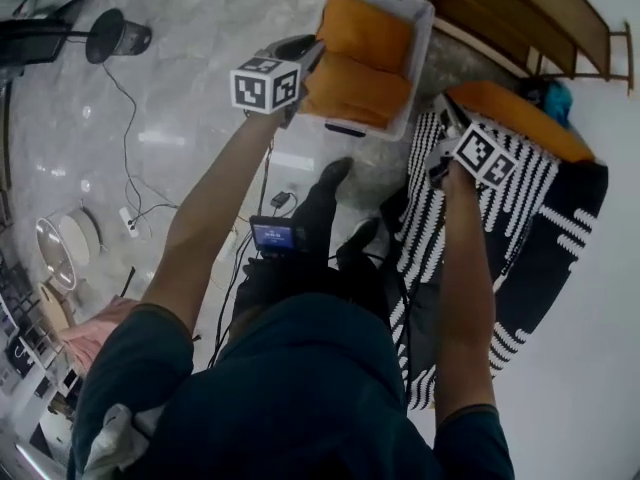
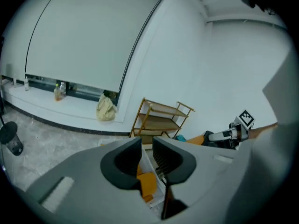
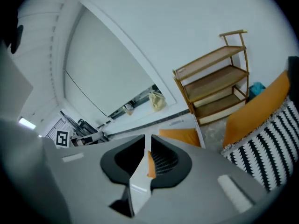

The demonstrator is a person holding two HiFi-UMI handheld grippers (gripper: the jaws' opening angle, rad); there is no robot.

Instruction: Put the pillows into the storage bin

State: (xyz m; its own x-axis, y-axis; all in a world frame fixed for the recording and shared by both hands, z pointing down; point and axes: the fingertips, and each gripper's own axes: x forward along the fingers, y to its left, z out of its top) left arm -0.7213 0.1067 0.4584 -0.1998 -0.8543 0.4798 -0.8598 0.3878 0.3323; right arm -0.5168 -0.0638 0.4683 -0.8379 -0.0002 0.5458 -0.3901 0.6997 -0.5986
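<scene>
Head view, both arms raised over the marble floor [image 1: 170, 98].

- Striped rug [image 1: 545, 208]: lay under and to the right of the right hand-held gripper [image 1: 443, 118].
- Storage bin [image 1: 424, 30]: stood on the floor ahead of and below both tools, nearer the left hand-held gripper [image 1: 312, 54].
- Two orange pillows were already in it, far pillow [image 1: 366, 28] and near pillow [image 1: 356, 90]. Together they covered most of the opening.
- Third pillow [image 1: 518, 118]: out of the bin, on the rug just right of the right tool, leaning up at one edge.
- Left jaws: slightly apart, nothing between them; bin and orange fabric showed through the gap.
- Right jaws: all but closed, a thin slit, empty.

Risks (judgement):
- Task looked about two-thirds done.
- Jaws this narrow would push the soft cushion instead of taking it, unless opened wide first.
- A shallow pinch on loose fabric could slip on the carry.
- With the bin nearly full, a third pillow might ride above the rim and slide off.
- Floor cables [image 1: 262, 193] near the feet could snag a step.
</scene>
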